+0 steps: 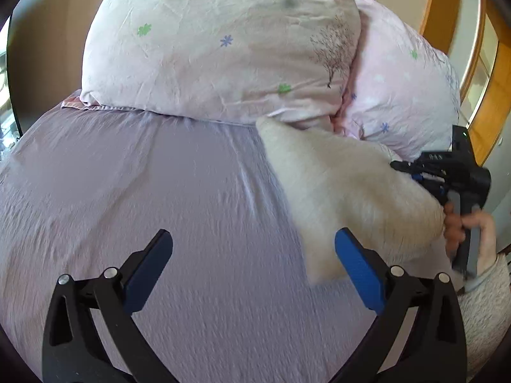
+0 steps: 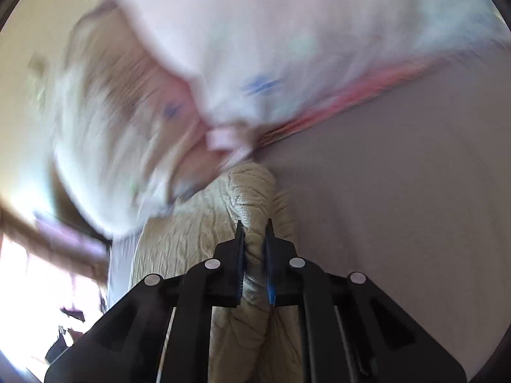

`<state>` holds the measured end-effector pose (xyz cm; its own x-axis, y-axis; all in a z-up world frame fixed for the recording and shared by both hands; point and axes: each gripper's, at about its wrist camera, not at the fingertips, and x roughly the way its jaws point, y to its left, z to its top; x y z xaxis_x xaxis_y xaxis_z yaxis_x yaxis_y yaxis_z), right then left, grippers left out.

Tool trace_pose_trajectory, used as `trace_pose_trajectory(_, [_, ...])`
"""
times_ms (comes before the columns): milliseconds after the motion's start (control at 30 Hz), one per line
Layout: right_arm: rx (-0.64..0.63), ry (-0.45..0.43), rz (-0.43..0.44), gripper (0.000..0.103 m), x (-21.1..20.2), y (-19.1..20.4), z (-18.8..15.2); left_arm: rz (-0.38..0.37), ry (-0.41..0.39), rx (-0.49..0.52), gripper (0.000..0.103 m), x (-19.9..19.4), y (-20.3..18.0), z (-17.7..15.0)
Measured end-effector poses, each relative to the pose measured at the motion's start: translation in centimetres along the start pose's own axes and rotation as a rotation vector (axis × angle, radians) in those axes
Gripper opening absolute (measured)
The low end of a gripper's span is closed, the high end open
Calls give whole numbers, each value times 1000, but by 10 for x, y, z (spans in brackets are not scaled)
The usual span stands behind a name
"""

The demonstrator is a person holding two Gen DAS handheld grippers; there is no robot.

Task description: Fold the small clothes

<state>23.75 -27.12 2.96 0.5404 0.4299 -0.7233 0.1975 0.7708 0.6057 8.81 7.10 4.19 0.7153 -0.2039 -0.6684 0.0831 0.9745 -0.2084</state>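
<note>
You have a bed (image 1: 159,191) under you, covered in a wrinkled lilac sheet (image 1: 95,166). At its far edge two pale pink pillows lie on the sheet, the big one (image 1: 217,48) in the middle and a second (image 1: 405,89) just beside it toward the far right corner, touching it. A cream cloth (image 1: 345,185) lies on the right side, its far corner touching the pillows.

The left wrist camera looked down over the bed (image 1: 159,191) toward the pillows (image 1: 217,51) at its head edge, from moderately near. The right wrist camera sat very close to the cream garment (image 2: 179,242), facing the same pillows (image 2: 255,48), blurred. Both views shared garment (image 1: 345,188), pillows and bed sheet (image 2: 399,175).
</note>
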Motion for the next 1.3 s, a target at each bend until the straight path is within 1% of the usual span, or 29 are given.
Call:
trace_pose_trajectory(67, [-56,-13,-49,17,-7,9,-5,23,15,16,101,3,-6,-8])
trace_pose_trajectory(100, [-93,-51,-82,25,-19,17,-12,32,22,21,101,4,-8,-11])
trace_pose_trajectory(133, [-124,-96,-80,28,-35,25,-20,48,36,33,101,6,-11,-15])
trace_pose_trajectory(167, [-166,-139,-24,32,-53,31,-30,54,47,43,101,8,-14,-18])
trace_pose_trajectory(200, [-197,-150,46,40,-66,35,-39,53,54,53,101,9,-16,-20])
trace_pose_trajectory(233, [-234,-135,120,40,-76,40,-50,48,61,65,101,11,-19,-24])
trace_pose_trajectory(267, [-265,-105,171,40,-79,45,-59,45,66,75,101,11,-21,-27])
trace_pose_trajectory(300, [-284,-76,206,40,-78,49,-67,42,70,85,101,12,-23,-29])
trace_pose_trajectory(333, [-299,-25,232,44,-73,52,-76,38,76,98,101,14,-27,-32])
trace_pose_trajectory(367, [-297,9,220,48,-64,52,-79,35,82,106,101,15,-29,-34])
trace_pose_trajectory(400, [-274,58,115,53,-44,45,-82,33,90,109,101,17,-30,-35])
trace_pose_trajectory(433, [-255,93,63,52,-27,40,-81,32,101,107,101,19,-31,-37])
trace_pose_trajectory(467, [-225,73,73,38,-28,32,-78,32,110,101,101,20,-31,-39])
trace_pose_trajectory(500, [-204,60,102,35,-37,29,-76,35,118,94,101,21,-31,-40])
trace_pose_trajectory(533, [-203,48,116,37,-45,28,-76,40,129,83,101,22,-30,-41])
trace_pose_trajectory(567, [-221,21,114,41,-54,31,-79,42,136,74,101,22,-29,-42])
trace_pose_trajectory(600, [-266,-28,89,65,-69,34,-85,41,140,70,101,23,-28,-43])
trace_pose_trajectory(633, [-309,-81,58,95,-84,36,-95,41,146,66,101,23,-27,-44])
trace_pose_trajectory(667, [-349,-118,46,102,-95,36,-108,47,143,72,101,23,-28,-44])
trace_pose_trajectory(733, [-394,-127,9,102,-104,35,-126,62,153,88,101,25,-31,-45])
trace_pose_trajectory(767, [-410,-117,-32,102,-98,35,-129,77,159,103,101,26,-33,-46])
trace_pose_trajectory(800, [-431,-97,-97,102,-91,39,-139,85,163,112,101,27,-35,-46])
trace_pose_trajectory(900, [-487,-27,-238,102,-65,42,-161,139,197,187,101,32,-45,-49])
trace_pose_trajectory(933, [-500,-20,-260,102,-68,36,-169,133,197,199,101,31,-46,-50])
trace_pose_trajectory(1000, [-533,-4,-312,102,-60,38,-180,127,198,196,101,31,-45,-51])
trace_pose_trajectory(1100, [-548,18,-396,102,-50,40,-188,126,198,197,101,31,-44,-51])
trace_pose_trajectory(1133, [-553,4,-410,102,-50,42,-189,127,197,196,101,30,-44,-51])
trace_pose_trajectory(1200, [-525,-6,-409,102,-51,41,-189,130,194,195,101,30,-44,-51])
trace_pose_trajectory(1300, [-520,-27,-421,102,-53,41,-194,129,198,195,101,30,-44,-51])
